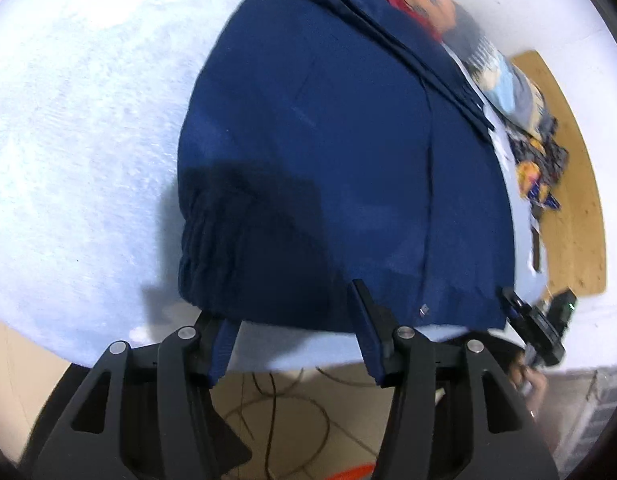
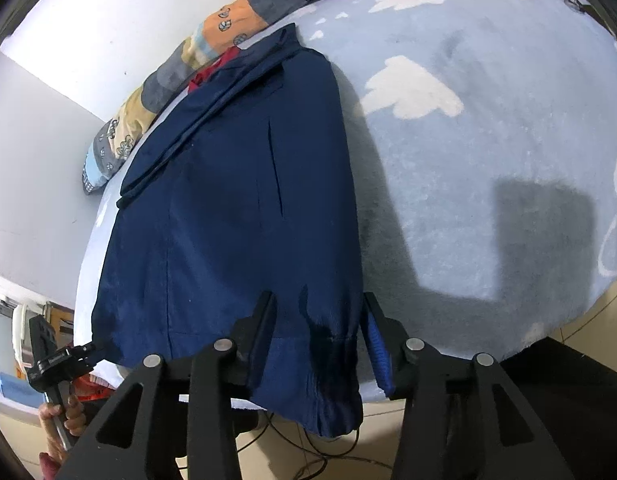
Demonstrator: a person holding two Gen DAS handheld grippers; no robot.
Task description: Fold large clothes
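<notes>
Navy garment [image 2: 236,216] lies flat, lengthwise on light-blue bed [image 2: 488,160], hem hanging over near edge, ready for next fold. Left gripper [image 1: 296,320] half open above hem, holds nothing. Right gripper [image 2: 320,324] half open, straddles cuffed corner, pads not pressing. Patchwork quilt [image 2: 196,52] bunched against wall.

Navy garment [image 1: 328,160] lies flat on the light blue bed cover [image 1: 76,120], hem at the near edge. Left gripper [image 1: 296,316] jaws stand apart above that hem, nothing between them.

Bare blanket [image 2: 488,184] beside garment [image 2: 236,208], patchwork quilt [image 2: 156,92] (wall side) crowding
</notes>
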